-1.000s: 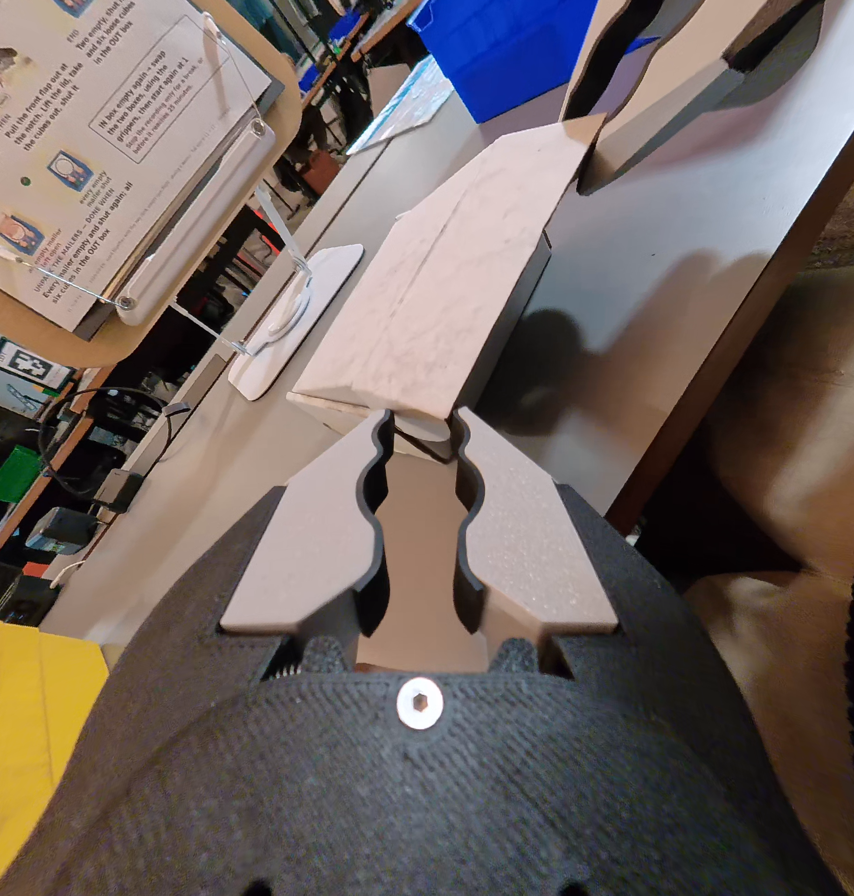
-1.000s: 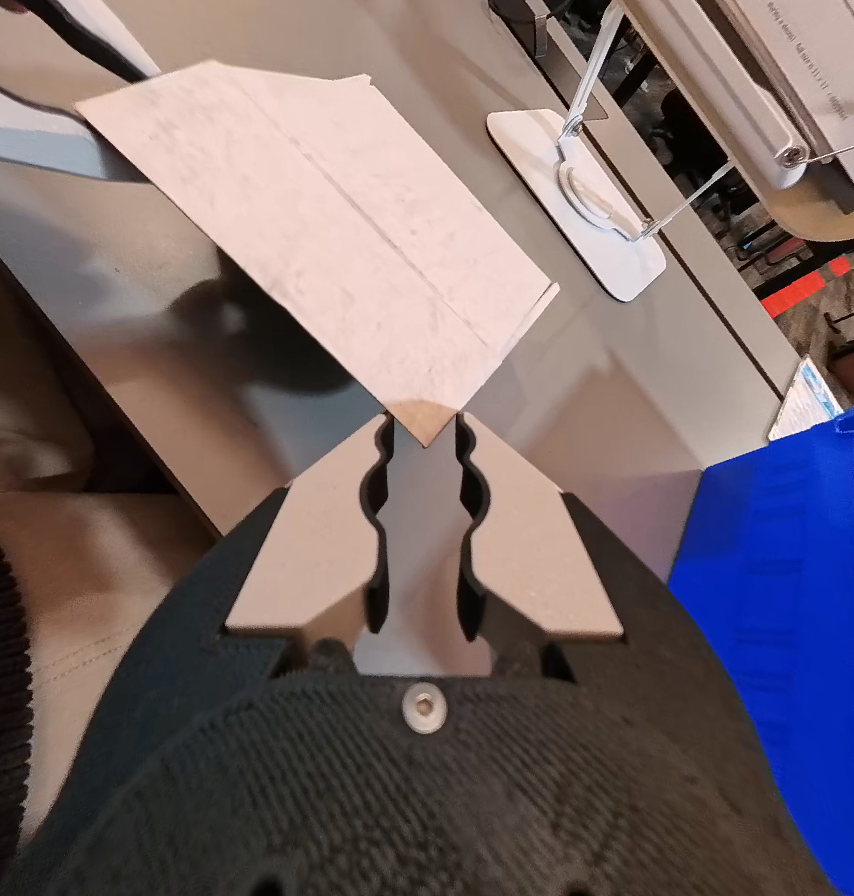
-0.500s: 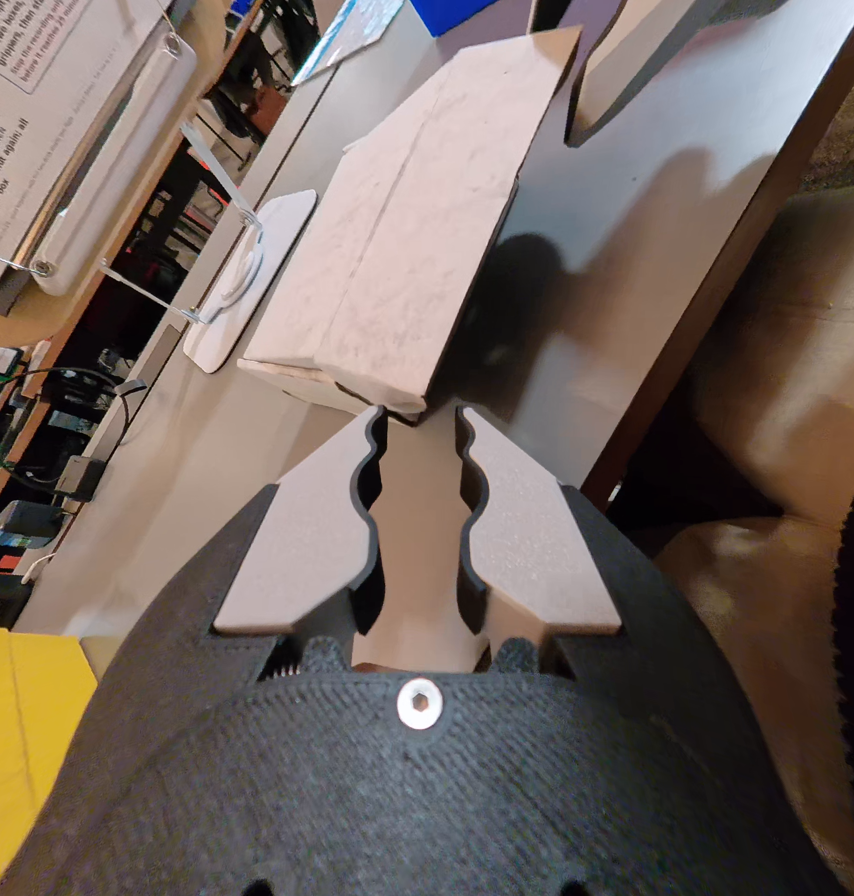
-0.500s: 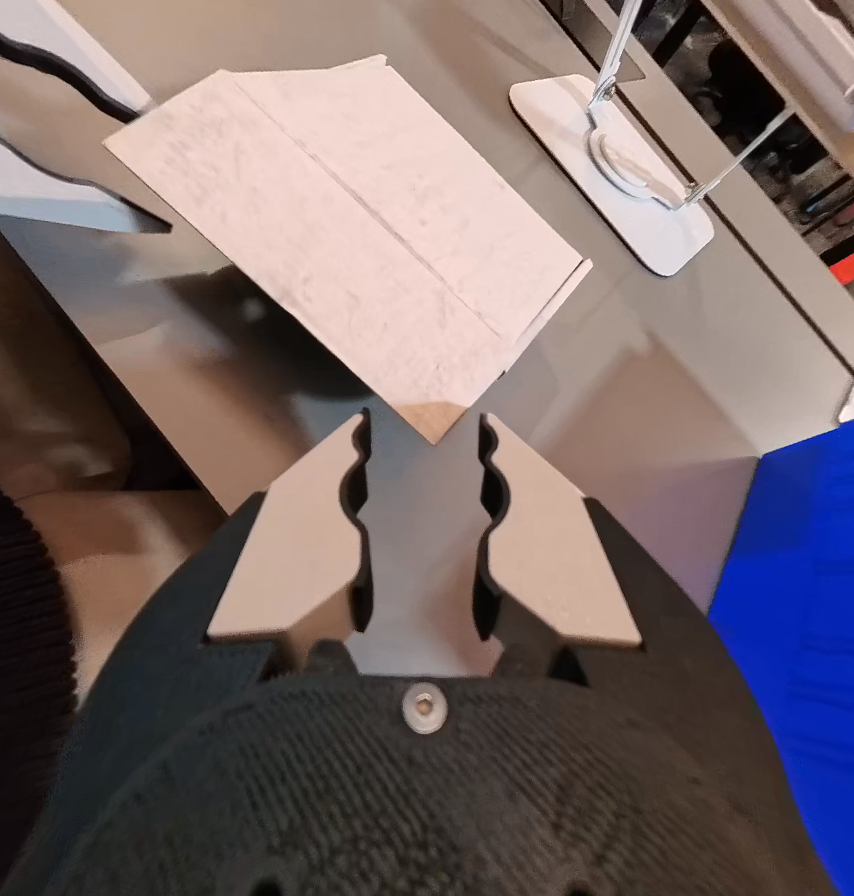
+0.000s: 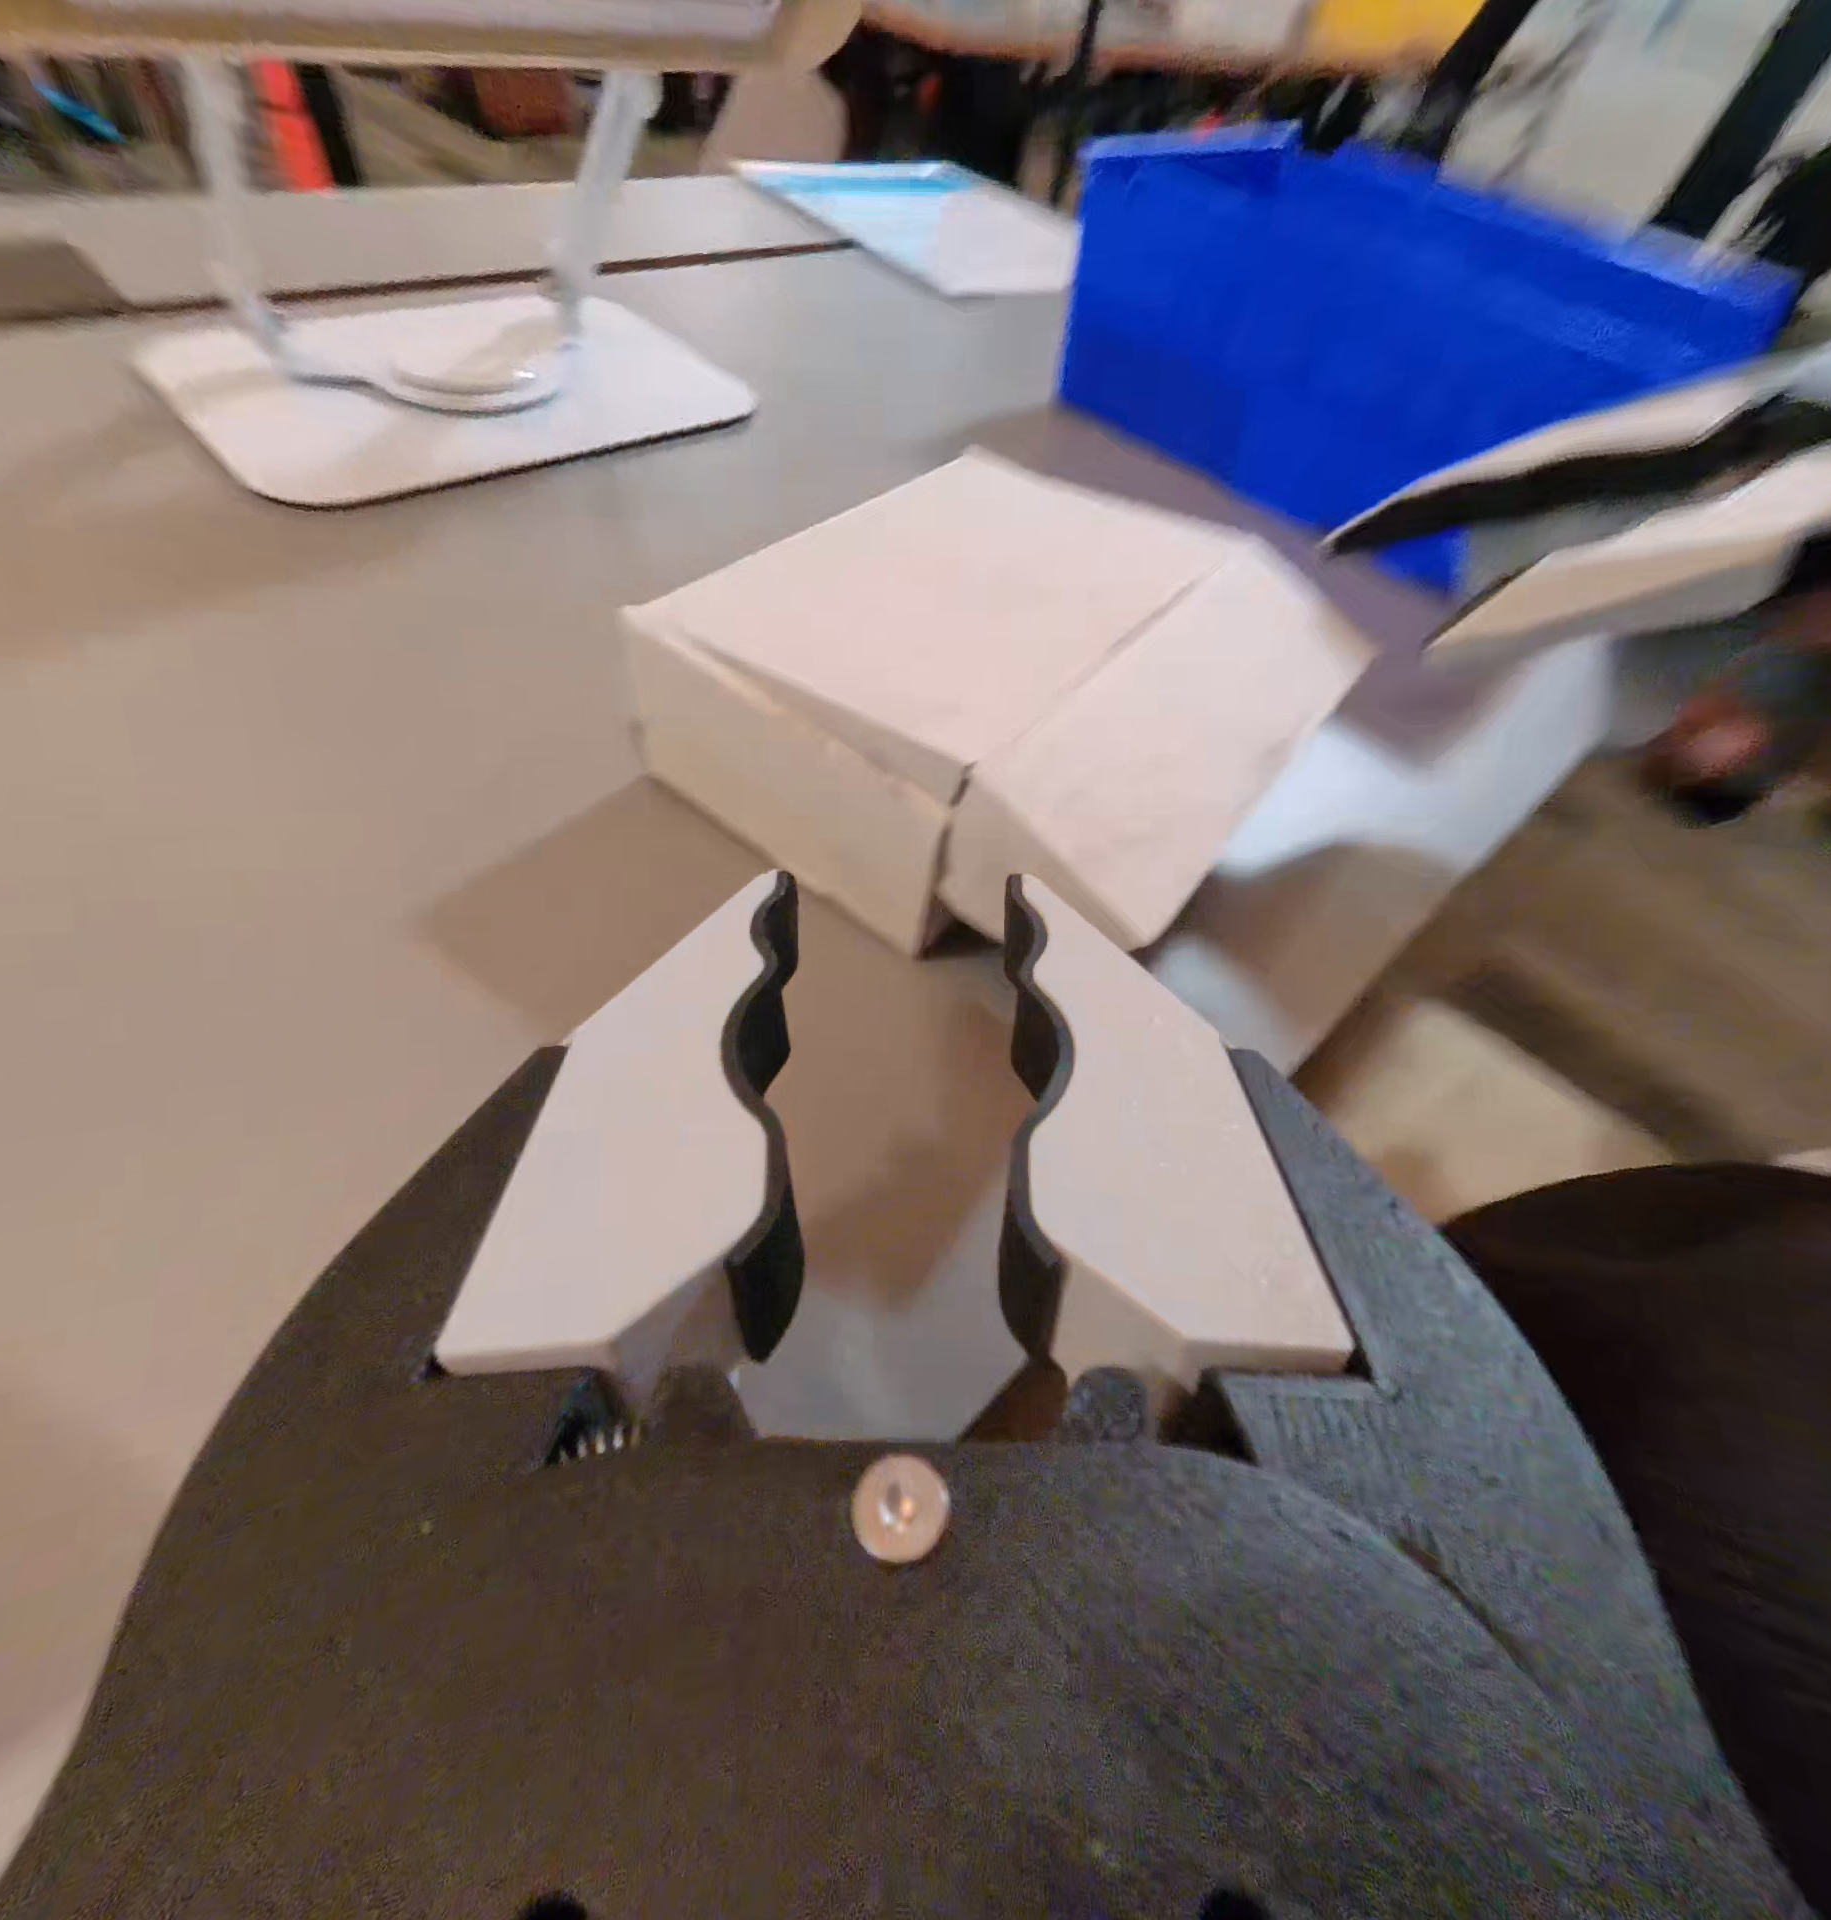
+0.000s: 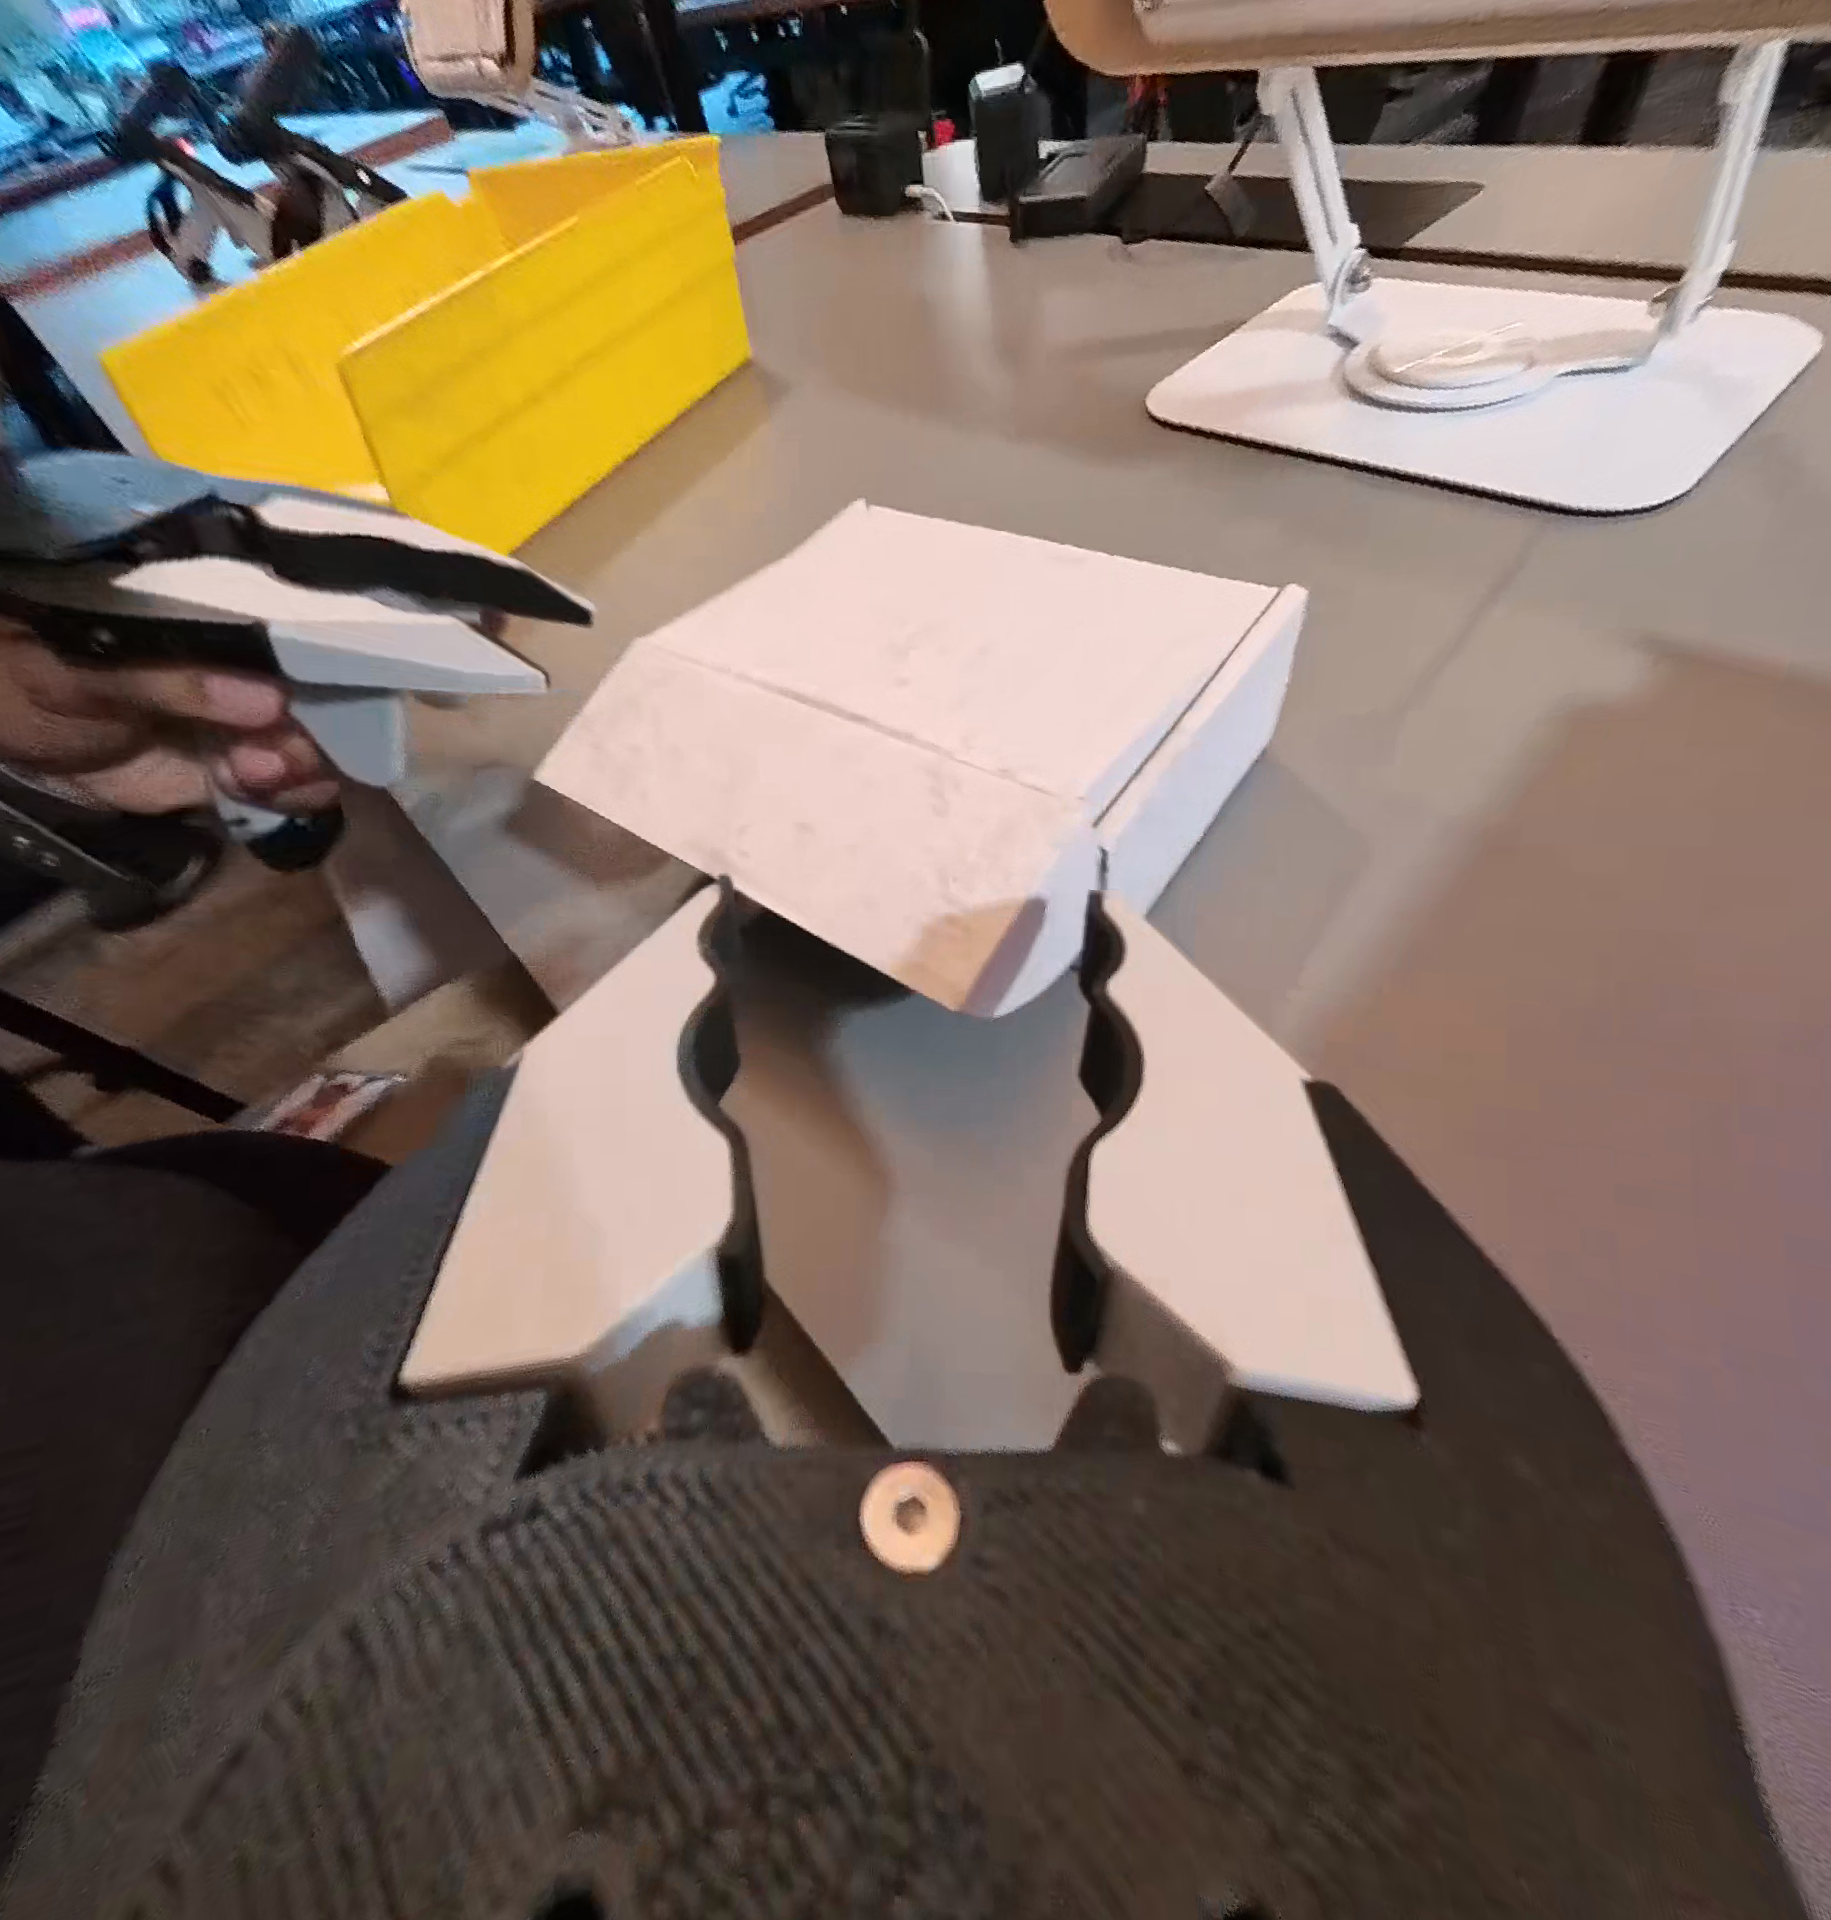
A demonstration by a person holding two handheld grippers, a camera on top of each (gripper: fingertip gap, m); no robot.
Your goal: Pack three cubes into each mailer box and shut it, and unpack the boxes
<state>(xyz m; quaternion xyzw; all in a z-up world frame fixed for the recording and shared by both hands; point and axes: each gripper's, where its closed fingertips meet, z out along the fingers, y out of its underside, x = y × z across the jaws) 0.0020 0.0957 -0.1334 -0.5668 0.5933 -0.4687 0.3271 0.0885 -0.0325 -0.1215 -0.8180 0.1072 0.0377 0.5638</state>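
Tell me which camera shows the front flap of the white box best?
The right wrist view: the mailer box is sharp, its front flap sticking out untucked. The left wrist view shows the flap blurrier, from the other corner.

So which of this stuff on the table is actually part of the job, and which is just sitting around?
Part of the job:
white mailer box, front flap untucked
left gripper
right gripper
yellow bin
blue bin

Just lying about:
white stand
paper sheet
dark gadgets at the back
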